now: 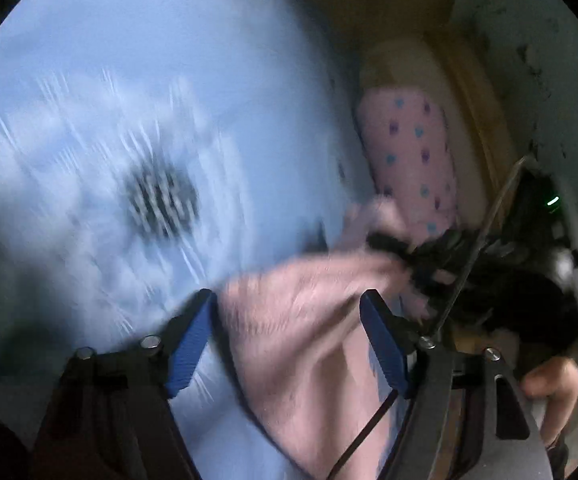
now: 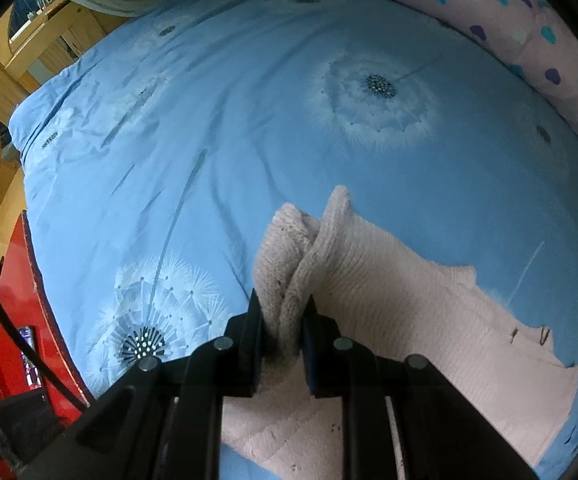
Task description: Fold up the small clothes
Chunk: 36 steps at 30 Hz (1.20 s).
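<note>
A pale pink knitted garment (image 2: 409, 300) lies spread on the near right of a blue dandelion-print bedspread (image 2: 229, 100), its ribbed edge bunched into upright folds at the near centre. In the blurred left wrist view the same pink knit (image 1: 301, 320) rises in a stretched, slanting fold.

left gripper (image 1: 289, 328): fingers spread, pink knit garment (image 1: 301, 320) between them
right gripper (image 1: 401, 252): pinching garment edge
bedsheet (image 1: 149, 80): blue, blurred

A bedroom at home: bed (image 2: 249, 120) under a blue dandelion-print cover, heart-dotted pink pillow (image 2: 529, 36) along its edge, wooden furniture (image 2: 49, 36) beyond.
</note>
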Each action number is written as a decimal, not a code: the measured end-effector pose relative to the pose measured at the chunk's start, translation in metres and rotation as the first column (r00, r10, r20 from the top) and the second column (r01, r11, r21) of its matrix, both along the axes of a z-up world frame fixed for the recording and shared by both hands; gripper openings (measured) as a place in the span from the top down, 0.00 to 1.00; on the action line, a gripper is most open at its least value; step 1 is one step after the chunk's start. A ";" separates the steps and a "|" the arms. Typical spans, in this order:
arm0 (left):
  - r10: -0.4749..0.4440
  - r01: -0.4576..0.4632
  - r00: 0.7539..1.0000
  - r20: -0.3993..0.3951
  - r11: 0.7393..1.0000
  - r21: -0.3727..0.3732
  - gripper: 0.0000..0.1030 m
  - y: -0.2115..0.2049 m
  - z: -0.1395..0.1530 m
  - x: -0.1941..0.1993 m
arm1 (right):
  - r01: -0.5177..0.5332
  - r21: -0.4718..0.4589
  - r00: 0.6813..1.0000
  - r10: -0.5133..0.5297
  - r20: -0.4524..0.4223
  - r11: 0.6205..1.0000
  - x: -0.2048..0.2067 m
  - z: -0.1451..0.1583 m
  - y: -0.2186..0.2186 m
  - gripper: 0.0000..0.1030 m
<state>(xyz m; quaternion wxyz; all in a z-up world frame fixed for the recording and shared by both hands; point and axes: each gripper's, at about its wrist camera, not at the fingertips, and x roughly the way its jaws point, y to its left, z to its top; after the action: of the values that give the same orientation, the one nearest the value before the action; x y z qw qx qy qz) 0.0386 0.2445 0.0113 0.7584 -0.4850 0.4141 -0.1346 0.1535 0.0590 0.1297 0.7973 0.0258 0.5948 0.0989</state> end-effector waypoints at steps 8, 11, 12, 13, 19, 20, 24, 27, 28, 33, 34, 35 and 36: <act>-0.066 0.065 0.998 -0.003 0.992 -0.112 0.93 -0.013 -0.014 0.002 | 0.031 0.048 0.999 -0.032 0.021 0.998 -0.007 0.024 -0.033 0.84; -0.028 0.024 0.999 -0.024 0.990 -0.140 1.00 -0.003 -0.017 -0.011 | 0.024 0.049 1.000 -0.024 0.013 0.998 -0.010 0.020 -0.036 0.84; -0.014 0.013 1.000 -0.007 0.993 -0.116 1.00 -0.002 -0.013 -0.015 | 0.017 0.043 1.000 -0.018 0.012 0.999 -0.011 0.019 -0.035 0.84; 0.001 0.001 1.000 0.011 0.995 -0.099 1.00 0.000 -0.009 -0.020 | 0.012 0.040 1.000 -0.012 0.013 0.999 -0.012 0.018 -0.034 0.84; 0.050 -0.049 0.997 0.059 0.999 -0.015 0.95 -0.003 0.001 -0.010 | -0.013 0.033 1.000 0.012 0.018 0.999 -0.014 0.019 -0.029 0.84; 0.049 -0.049 0.998 0.050 0.999 -0.003 0.87 -0.005 -0.001 -0.007 | -0.014 0.034 1.000 0.013 0.018 0.999 -0.014 0.020 -0.030 0.84; 0.065 -0.065 0.998 0.010 0.998 0.011 0.69 -0.011 -0.011 0.010 | -0.018 0.032 1.000 0.017 0.017 0.999 -0.015 0.020 -0.032 0.84; -0.025 0.030 0.998 0.065 0.997 -0.069 0.72 -0.024 -0.011 0.021 | -0.011 0.026 1.000 0.010 0.014 1.000 -0.015 0.021 -0.037 0.84; -0.064 0.071 0.996 0.064 0.991 -0.112 0.89 -0.028 -0.013 0.024 | -0.007 0.024 1.000 0.007 0.011 1.000 -0.015 0.021 -0.039 0.84; -0.048 0.063 0.995 0.090 0.983 -0.172 1.00 -0.019 -0.005 0.016 | 0.026 0.025 1.000 -0.026 0.005 0.999 -0.013 0.019 -0.050 0.84; -0.039 0.054 0.995 0.094 0.985 -0.166 1.00 -0.016 0.000 0.013 | 0.029 0.027 1.000 -0.029 0.006 0.999 -0.013 0.019 -0.051 0.84; -0.032 0.046 0.995 0.095 0.988 -0.145 1.00 -0.014 0.005 0.008 | 0.028 0.029 1.000 -0.028 0.006 0.999 -0.012 0.018 -0.051 0.84; -0.024 0.034 0.995 0.098 0.993 -0.109 1.00 -0.012 0.012 0.001 | 0.026 0.030 1.000 -0.026 0.004 0.999 -0.012 0.018 -0.050 0.84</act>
<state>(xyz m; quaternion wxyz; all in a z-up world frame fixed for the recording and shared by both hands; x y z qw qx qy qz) 0.0393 0.2326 0.0235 0.7474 -0.5131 0.3759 -0.1917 0.1414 0.0087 0.1473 0.7993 0.0452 0.5912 0.0977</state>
